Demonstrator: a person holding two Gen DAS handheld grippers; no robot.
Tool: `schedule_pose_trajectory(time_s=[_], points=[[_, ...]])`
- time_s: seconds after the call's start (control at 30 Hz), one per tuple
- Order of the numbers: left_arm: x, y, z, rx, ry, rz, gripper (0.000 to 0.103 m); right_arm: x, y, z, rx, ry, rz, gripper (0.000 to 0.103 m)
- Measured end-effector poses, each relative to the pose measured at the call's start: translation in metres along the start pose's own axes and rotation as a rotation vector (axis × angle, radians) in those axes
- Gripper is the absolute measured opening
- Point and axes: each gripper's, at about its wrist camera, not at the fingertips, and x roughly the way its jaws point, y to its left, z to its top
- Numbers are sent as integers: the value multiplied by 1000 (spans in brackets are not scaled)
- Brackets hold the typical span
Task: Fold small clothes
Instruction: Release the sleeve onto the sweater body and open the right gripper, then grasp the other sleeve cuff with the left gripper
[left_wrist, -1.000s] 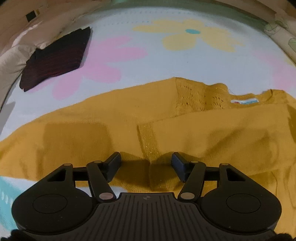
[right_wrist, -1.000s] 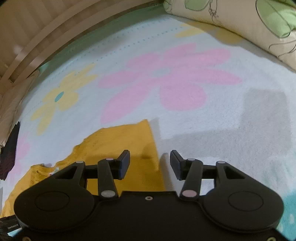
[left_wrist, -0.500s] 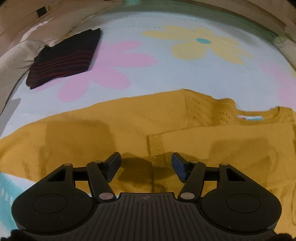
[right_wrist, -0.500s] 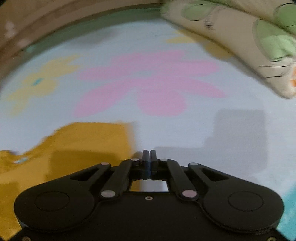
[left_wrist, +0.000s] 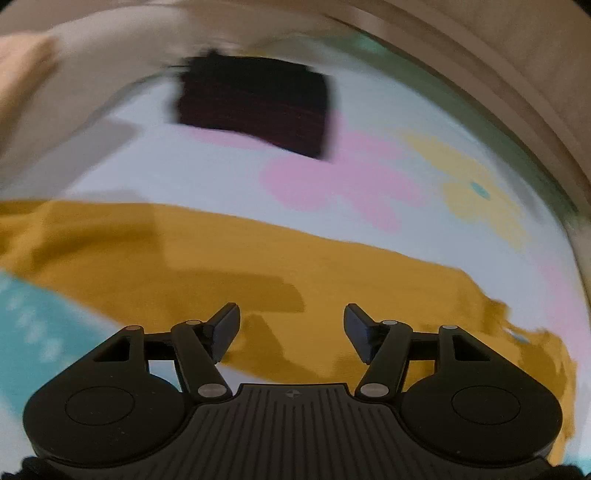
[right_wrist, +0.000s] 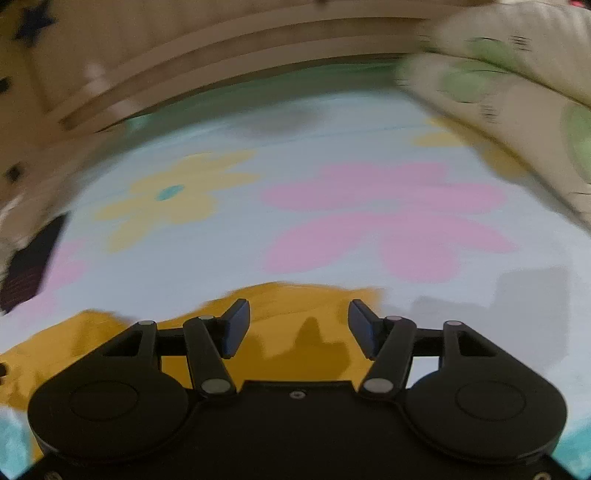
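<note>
A mustard-yellow knit sweater (left_wrist: 229, 266) lies spread on a pale blue flowered blanket (left_wrist: 229, 173). In the left wrist view it stretches across the frame, and my left gripper (left_wrist: 291, 328) is open and empty just above its near edge. In the right wrist view a folded part of the sweater (right_wrist: 306, 328) lies under and between the fingers. My right gripper (right_wrist: 298, 326) is open and empty above it. Both views are motion-blurred.
A folded dark striped garment (left_wrist: 255, 110) lies on the blanket at the far side; it also shows in the right wrist view (right_wrist: 29, 269) at the left edge. A cream pillow with green print (right_wrist: 517, 92) lies at the right. A wooden bed frame (right_wrist: 221, 59) runs behind.
My right gripper shut half a second ago and has opened again, now over the sweater's edge. My left gripper stayed open and swung left, so the dark garment now sits ahead.
</note>
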Motion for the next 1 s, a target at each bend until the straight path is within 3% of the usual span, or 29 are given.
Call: schedule_pose_trajectory(time_s=[0.17, 0.27, 0.4, 0.57, 0.93, 0.97, 1.0], points=[[-11, 63, 5, -156, -34, 80, 61, -1, 50, -8, -58, 31, 143, 65], [-15, 102, 5, -295, -47, 104, 61, -4, 75, -16, -114, 36, 191, 65], [-21, 144, 6, -399, -79, 175, 61, -7, 100, -22, -152, 38, 233, 65], [-19, 161, 9, -468, -153, 93, 68, -5, 109, -26, -141, 59, 272, 65], [8, 147, 24, -433, -224, -11, 70, 2, 115, -38, -151, 86, 253, 65], [9, 147, 25, -436, -229, -17, 64, 1, 114, -38, -149, 85, 253, 65], [8, 147, 25, -441, -232, -28, 40, 0, 112, -37, -146, 83, 253, 65]])
